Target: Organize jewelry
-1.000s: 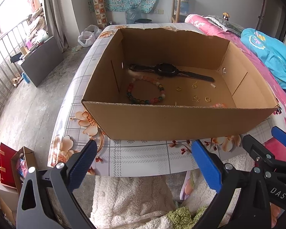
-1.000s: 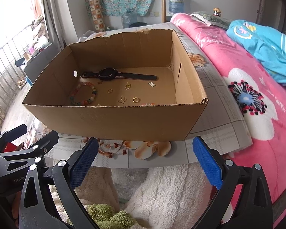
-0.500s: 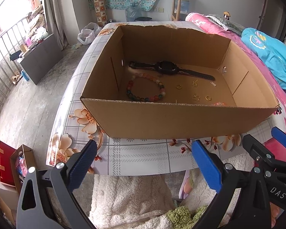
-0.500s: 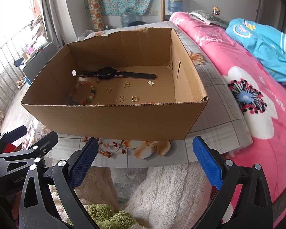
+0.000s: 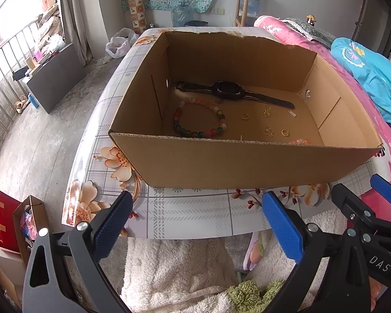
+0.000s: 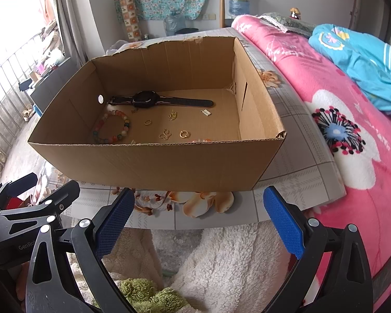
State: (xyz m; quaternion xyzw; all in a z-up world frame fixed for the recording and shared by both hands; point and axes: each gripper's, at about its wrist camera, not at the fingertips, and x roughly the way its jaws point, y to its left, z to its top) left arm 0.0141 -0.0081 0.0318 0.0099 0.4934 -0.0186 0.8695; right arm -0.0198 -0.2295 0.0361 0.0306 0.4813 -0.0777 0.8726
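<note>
We held the left gripper [image 5: 195, 224] and right gripper [image 6: 195, 219] short of the table [image 5: 195, 216], fingers spread wide, nothing between them. The jewelry lay loose on the floor of the box [image 5: 247, 164].

Left to right: the bracelet [image 5: 199, 120] at 9 o'clock looked light and limp, likely to roll; we judged one side of its loop the best hold. The watch [image 5: 228, 91] at 12 seemed heavier, its strap flexible; the stiff case was the place to pinch. The small gold pieces [image 5: 268, 131] toward 3 looked tiny, flat and slippery, needing fingertip edges.

We read "DAS" on the right gripper and "GenRo" on the left; the rest was cut off.
</note>
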